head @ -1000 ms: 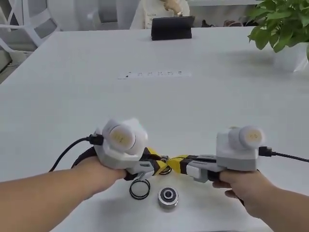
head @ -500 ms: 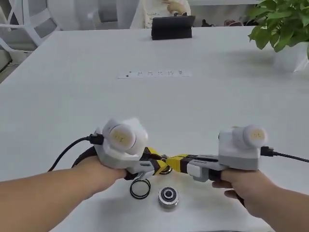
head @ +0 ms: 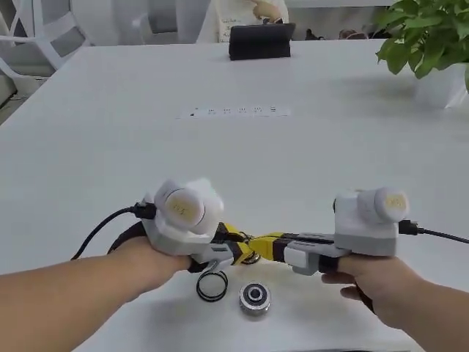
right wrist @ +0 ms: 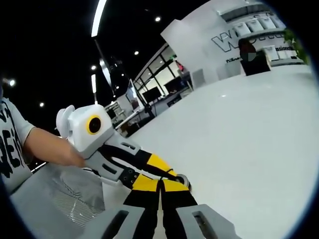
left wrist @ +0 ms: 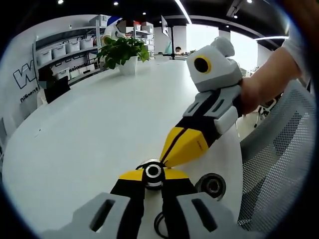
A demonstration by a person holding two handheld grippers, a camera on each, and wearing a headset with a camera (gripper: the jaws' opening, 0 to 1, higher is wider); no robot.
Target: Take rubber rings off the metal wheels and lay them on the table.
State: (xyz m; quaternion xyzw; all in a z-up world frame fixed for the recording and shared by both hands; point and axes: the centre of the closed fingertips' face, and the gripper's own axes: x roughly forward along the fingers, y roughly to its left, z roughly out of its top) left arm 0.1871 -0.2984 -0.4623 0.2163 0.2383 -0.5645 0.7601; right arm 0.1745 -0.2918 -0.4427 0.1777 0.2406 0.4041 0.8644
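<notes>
My left gripper (left wrist: 153, 175) is shut on a small metal wheel (left wrist: 153, 171) with a black rubber ring around its rim. My right gripper (left wrist: 165, 158) comes in from the right, jaws together, its tip pinching that rim. In the head view the two grippers, left (head: 242, 248) and right (head: 260, 243), meet tip to tip just above the table, with the held wheel (head: 251, 257) below their tips. A loose black rubber ring (head: 212, 286) lies flat on the white table (head: 234, 161). Beside that ring sits a bare metal wheel (head: 254, 297), also seen as the wheel (left wrist: 213, 185) under the grippers.
A potted plant (head: 425, 37) stands at the far right and a black box (head: 260, 42) at the far edge. A strip with small markings (head: 234, 111) lies mid-table. Cables (head: 99, 235) trail from both grippers. A mesh chair (left wrist: 284, 164) stands by the near edge.
My right gripper has shifted slightly to the right. The left gripper, the loose ring and the bare wheel have stayed put.
</notes>
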